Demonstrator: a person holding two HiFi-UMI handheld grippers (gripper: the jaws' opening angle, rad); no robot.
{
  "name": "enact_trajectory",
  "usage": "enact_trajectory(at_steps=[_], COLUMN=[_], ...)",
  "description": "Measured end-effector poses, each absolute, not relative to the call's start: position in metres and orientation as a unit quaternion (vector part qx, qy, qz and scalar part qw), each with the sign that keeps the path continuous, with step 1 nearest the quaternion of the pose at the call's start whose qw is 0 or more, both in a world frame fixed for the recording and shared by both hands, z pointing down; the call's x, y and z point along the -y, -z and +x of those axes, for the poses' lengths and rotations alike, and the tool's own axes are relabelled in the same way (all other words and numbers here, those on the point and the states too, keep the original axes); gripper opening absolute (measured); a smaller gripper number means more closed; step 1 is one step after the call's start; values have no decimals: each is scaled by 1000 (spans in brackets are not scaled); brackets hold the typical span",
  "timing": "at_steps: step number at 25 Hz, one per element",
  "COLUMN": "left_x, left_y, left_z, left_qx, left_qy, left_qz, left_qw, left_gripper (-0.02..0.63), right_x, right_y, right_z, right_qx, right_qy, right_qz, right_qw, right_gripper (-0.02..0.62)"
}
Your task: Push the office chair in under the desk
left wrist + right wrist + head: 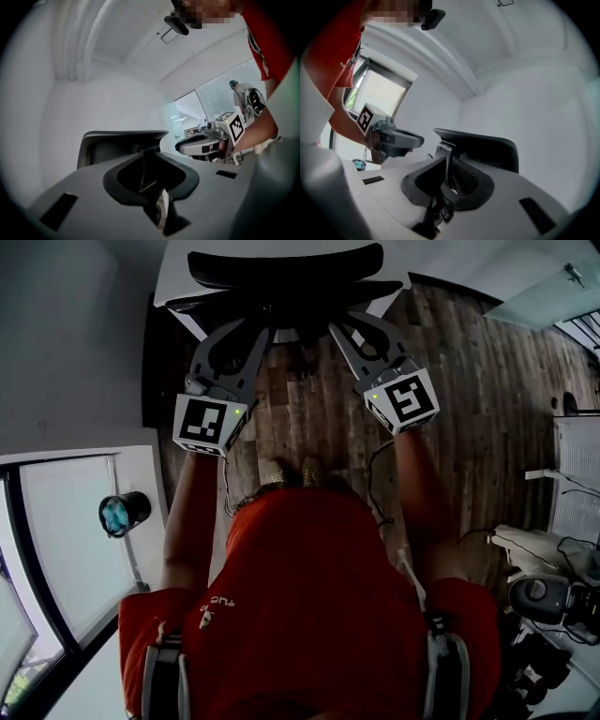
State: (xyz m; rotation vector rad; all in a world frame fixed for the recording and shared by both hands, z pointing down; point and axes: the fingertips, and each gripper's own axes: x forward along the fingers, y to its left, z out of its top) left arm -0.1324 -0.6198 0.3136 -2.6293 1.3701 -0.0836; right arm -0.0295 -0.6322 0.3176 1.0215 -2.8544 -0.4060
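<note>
- The dark cup-like object (124,513) on the white ledge (80,568) at the person's left is the only vessel seen; its contents cannot be made out.
- The office chair (281,268) stands straight ahead. Its black backrest is at the near edge of the white desk (172,277), and the seat is not visible.
- The left gripper (255,332) and right gripper (349,329) are held side by side with their tips at the lower backrest. Contact cannot be confirmed.
- Bare wooden floor (309,418) lies between the person's feet (291,472) and the chair. A dark wall panel bounds the floor on the left, and cabled equipment (553,596) crowds the right.
- The left gripper view shows the left gripper (143,151) with its jaws together and nothing held. The backrest (122,140) rises just beyond them and the right gripper (201,145) is alongside.
- The right gripper view shows the right gripper (446,158) likewise closed and empty. The backrest (487,145) is ahead and the left gripper (393,138) is beside it.
- Only the gripper views show the white wall and ceiling. Only the head view shows the floor and desk.
</note>
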Motion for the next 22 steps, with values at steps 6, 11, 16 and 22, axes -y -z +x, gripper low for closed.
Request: enact_trajectory(at_steps=[6,11,16,22], left_x=[606,601,597,596], left_y=[-302,-304,-307,-307], left_z=[-118,-117,-112,-114], left_qx=[-457,-450,-441,-440], left_qy=[-24,-43,-44,-46], left_qz=[-888,-891,-896,-896], left_qw=[52,37,32,32], left_gripper=[20,9,9,9], right_x=[601,588,586,582], right_y=[-301,-298,-302,-303], right_z=[-59,-66,-66,-70], right_qx=[945,947,947,948], right_qy=[112,88,72,77], right_qz=[308,302,304,300], right_qw=[-18,-66,-73,-69], right_gripper=[31,26,25,25])
